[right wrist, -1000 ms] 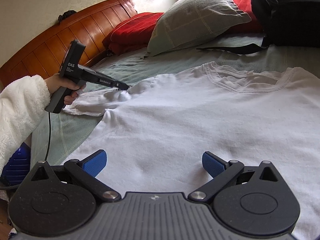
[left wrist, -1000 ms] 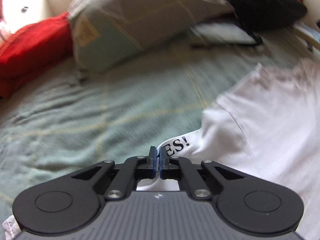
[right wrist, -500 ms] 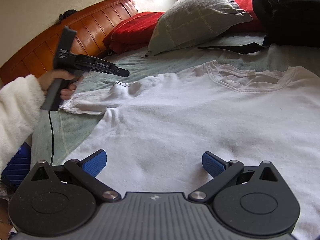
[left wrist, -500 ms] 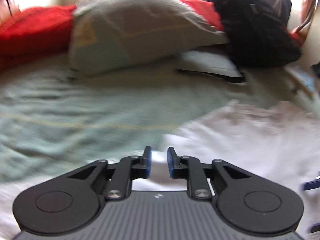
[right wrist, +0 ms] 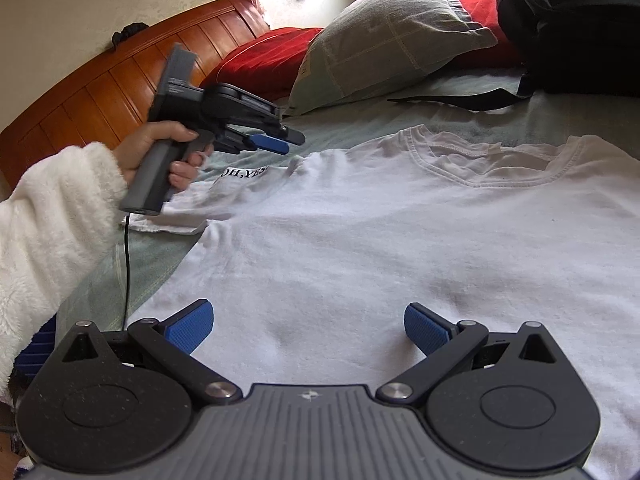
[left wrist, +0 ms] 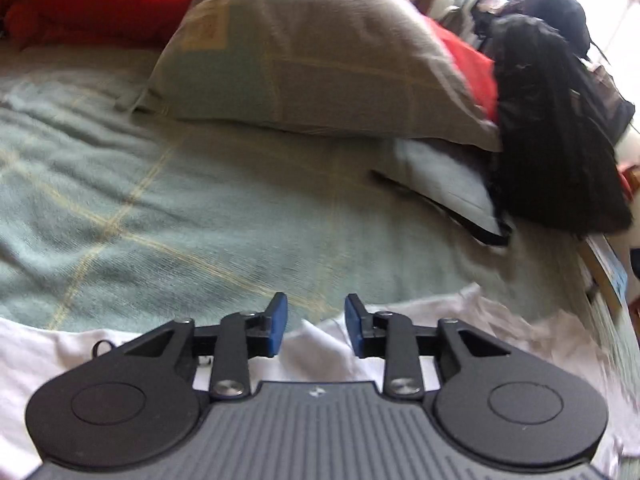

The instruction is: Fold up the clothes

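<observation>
1. We have a white T-shirt (right wrist: 360, 240) spread flat on the bed (right wrist: 440, 120), its collar toward the grey pillow (right wrist: 384, 40) and its left sleeve (right wrist: 240, 184), printed with black lettering, lying rumpled on the side nearer the headboard (right wrist: 100, 92).

2. Our left tool (right wrist: 276, 142) hangs just above that sleeve, apart from the shirt. Its jaws have just been opening, and nothing sits between the blue pads (left wrist: 278, 324); it is released. A hand (right wrist: 160, 152) in a fleecy white sleeve holds the handle.

3. Our right tool (right wrist: 308, 326) sits over the lower body of the shirt, jaws spread wide and empty, the cloth beneath them untouched.

4. We judge the shirt to be light, thin and limp: it will sag, drag and wrinkle wherever it is lifted, and it will not hold a crease by itself. One layer may slip away from the other if pinched loosely.

5. The firmest holds, in our view, are the stitched edges: the sleeve hem, the shoulder seam beside the collar, and the bottom hem. A pinch at shoulder and hem on one side should carry a clean lengthwise fold across the shirt.

6. A black bag (right wrist: 568, 20) lies beyond the collar, beside the pillow, its strap (right wrist: 460, 102) near the shirt but apart from it.
</observation>
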Demonstrator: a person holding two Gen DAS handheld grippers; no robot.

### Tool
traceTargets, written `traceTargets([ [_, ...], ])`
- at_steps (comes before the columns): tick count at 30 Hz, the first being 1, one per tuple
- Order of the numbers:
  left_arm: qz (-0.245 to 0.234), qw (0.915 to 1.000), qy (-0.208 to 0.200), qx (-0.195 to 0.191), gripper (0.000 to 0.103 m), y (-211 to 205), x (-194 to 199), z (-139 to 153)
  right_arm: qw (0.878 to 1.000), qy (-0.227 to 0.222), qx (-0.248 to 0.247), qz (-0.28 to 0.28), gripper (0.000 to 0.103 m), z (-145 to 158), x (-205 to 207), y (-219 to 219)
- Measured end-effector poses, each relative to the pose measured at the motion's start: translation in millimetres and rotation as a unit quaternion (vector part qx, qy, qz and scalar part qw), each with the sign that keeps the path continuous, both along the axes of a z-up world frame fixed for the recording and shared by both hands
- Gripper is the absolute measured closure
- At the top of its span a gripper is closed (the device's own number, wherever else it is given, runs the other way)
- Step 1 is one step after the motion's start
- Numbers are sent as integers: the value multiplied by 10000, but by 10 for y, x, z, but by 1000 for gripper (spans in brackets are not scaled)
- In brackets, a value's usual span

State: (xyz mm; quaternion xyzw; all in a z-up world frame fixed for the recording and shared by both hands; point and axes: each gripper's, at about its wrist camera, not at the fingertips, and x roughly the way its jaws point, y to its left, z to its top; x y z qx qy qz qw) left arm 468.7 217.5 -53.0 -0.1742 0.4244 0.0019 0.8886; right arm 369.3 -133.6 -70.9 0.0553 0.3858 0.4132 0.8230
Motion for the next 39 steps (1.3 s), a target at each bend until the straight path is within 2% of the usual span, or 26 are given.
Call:
traceTargets([
  [2, -232, 9997, 80, 33, 57, -81, -97, 32, 10000, 18, 0, -9, 0, -8, 6, 1],
  [5, -440, 9980, 376, -237, 54, -134, -110, -85, 10000, 17, -10, -8, 0, -13, 6, 12],
  [7, -401, 9977, 479, -259, 54, -167, -46, -202, 10000, 4, -24, 2, 0, -15, 0, 23],
  [11, -88, 9998, 182, -20, 50, -193, 186, -265, 10000, -29, -49, 23, 0, -15, -19, 41],
  [15, 67, 9998, 100, 139, 53, -172, 208, -80, 9999, -72, -72, -1, 0, -5, -26, 22],
  [18, -27, 9994, -176, 289, 42, -71, -63, 182, 10000, -45, -31, -40, 0, -5, -11, 0],
  [20, 42, 9986, -191, 499, 34, 42, -262, 289, 10000, -23, -22, -36, 0, -13, -3, 5],
  [22, 207, 9973, -11, 704, 34, 166, -425, 308, 10000, -23, -35, -21, 0, -16, -4, 17],
  [26, 663, 9908, 764, 897, 34, 434, -553, 50, 10000, -18, -45, -30, 0, -24, 0, 28],
  [28, 815, 9870, 899, 1054, 34, 518, -548, -116, 10000, -26, -57, -38, 0, -27, -2, 33],
  [32, 1112, 9825, 683, 1333, 26, 612, -436, -236, 9999, -51, -82, -37, 0, -35, -3, 41],
  [36, 1246, 9774, 621, 1591, 26, 695, -293, -220, 10000, -43, -80, -29, 0, -43, -1, 40],
  [39, 1286, 9779, 404, 1597, 29, 674, -413, -90, 10000, -45, -59, -32, 0, -37, -3, 33],
])
